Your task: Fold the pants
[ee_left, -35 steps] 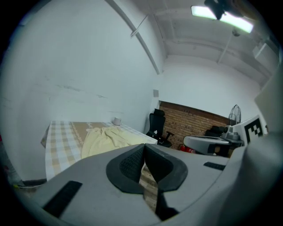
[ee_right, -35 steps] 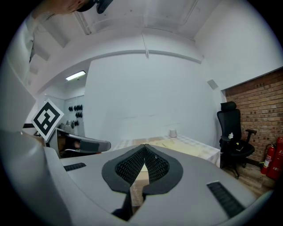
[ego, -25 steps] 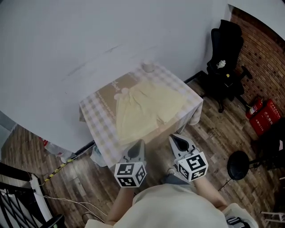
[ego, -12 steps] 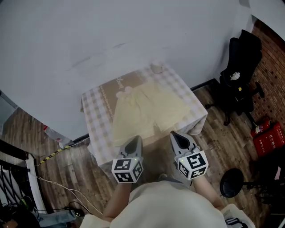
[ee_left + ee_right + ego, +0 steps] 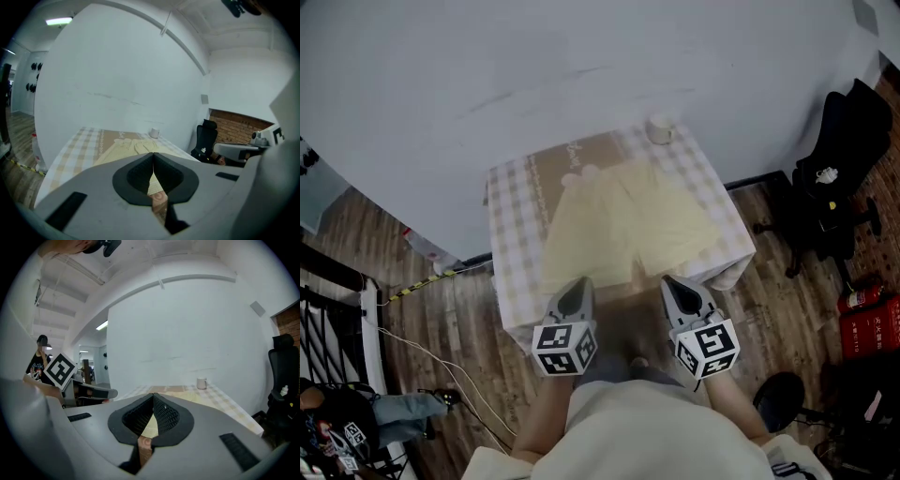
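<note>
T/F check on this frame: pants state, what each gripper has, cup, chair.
1. The pants lie spread flat on the table, with no fold made. True.
2. The left gripper is clamped on the pants' hem. False: its jaws are together with nothing between them.
3. The right gripper is shut and empty. True.
4. The cup stands on the pants. False: it stands on the checked cloth at the table's far corner, apart from them.
5. A black office chair stands off the table's right side in the head view. True.
</note>
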`<state>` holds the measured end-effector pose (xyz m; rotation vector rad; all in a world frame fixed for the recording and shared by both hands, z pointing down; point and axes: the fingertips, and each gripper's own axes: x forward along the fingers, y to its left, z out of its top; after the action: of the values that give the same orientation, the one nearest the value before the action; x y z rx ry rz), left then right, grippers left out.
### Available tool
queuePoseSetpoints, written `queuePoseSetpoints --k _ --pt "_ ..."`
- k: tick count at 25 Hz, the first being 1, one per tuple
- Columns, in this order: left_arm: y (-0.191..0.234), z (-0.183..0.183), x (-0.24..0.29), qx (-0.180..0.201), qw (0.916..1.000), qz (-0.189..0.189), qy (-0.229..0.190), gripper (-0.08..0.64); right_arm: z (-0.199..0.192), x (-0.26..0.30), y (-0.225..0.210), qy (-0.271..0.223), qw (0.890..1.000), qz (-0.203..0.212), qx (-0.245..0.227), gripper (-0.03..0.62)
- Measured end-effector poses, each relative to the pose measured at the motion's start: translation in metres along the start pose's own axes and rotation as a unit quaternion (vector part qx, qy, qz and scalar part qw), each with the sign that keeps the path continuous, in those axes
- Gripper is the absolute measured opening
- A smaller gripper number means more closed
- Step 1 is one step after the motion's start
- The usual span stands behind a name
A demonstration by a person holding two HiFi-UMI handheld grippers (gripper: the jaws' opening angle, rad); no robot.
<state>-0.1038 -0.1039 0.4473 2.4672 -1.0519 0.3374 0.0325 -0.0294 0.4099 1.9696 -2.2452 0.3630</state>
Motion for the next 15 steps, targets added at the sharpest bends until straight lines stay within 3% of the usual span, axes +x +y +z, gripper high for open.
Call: queuePoseSetpoints --k 6,15 --pt "0.021 -0.043 -0.029 -0.004 0.9985 0.053 -0.016 0.005 -0.021 -0.012 0.024 -0.012 0.999 0.045 -0.024 0.0" --pt "0.088 -0.072 -0.017 -0.034 0.9946 0.098 0.002 0.005 -0.017 0.046 0.035 0.008 0.995 0.089 -0.038 0.0"
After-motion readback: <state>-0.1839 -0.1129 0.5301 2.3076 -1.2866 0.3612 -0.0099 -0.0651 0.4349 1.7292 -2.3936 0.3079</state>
